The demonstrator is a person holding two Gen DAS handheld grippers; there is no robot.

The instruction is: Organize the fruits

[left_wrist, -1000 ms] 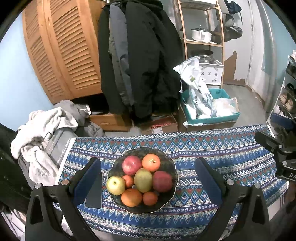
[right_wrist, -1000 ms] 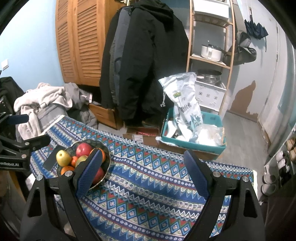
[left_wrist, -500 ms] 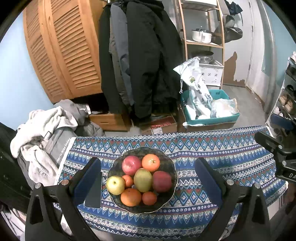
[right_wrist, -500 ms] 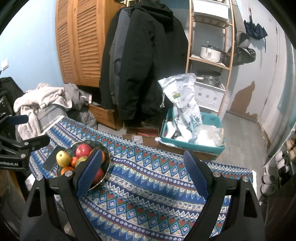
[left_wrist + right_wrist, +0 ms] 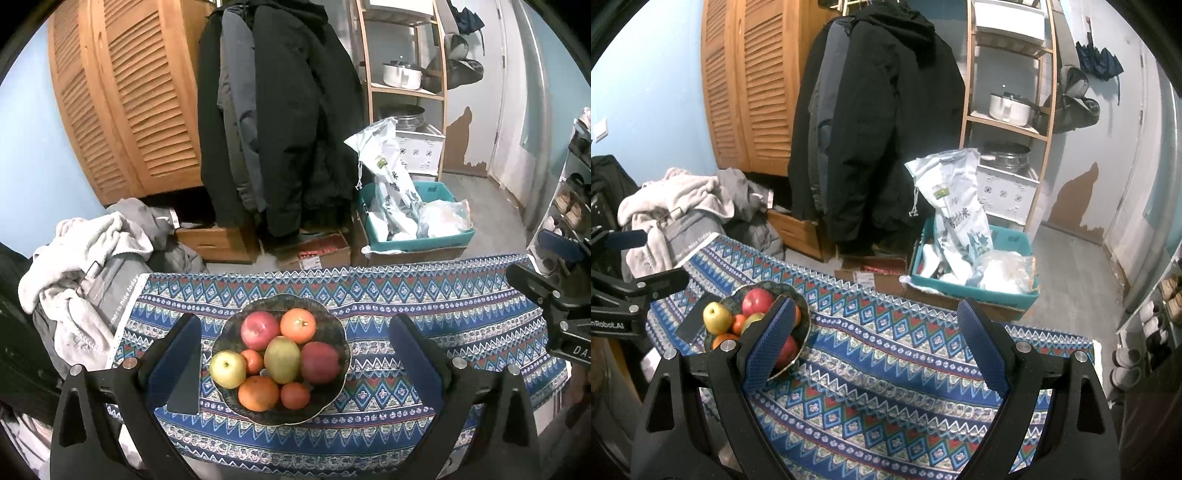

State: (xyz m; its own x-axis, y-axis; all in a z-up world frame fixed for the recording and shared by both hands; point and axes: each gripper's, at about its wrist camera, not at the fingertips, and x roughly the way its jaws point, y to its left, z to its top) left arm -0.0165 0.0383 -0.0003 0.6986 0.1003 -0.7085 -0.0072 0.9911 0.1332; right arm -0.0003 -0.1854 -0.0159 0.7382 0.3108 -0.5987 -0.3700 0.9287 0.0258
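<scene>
Both the left gripper (image 5: 295, 362) and right gripper (image 5: 875, 339) hang spread wide, empty. The fruit is piled in the dark bowl (image 5: 332, 398) on the patterned cloth (image 5: 443, 317). Round, firm, probably slick (they'd roll), so I'd pinch the top orange (image 5: 298, 325) across its middle.

We cannot see all of the bowl (image 5: 803, 325) from the right wrist, because one blue finger (image 5: 768, 347) of the right gripper (image 5: 875, 347) covers its right side and part of a red apple (image 5: 786, 350). In the left wrist view the right gripper (image 5: 554, 306) is cut off by the edge. The dark flat thing (image 5: 184, 384) beside the bowl (image 5: 332, 391) is half hidden behind a finger (image 5: 173, 362), so we cannot tell what it is.
</scene>
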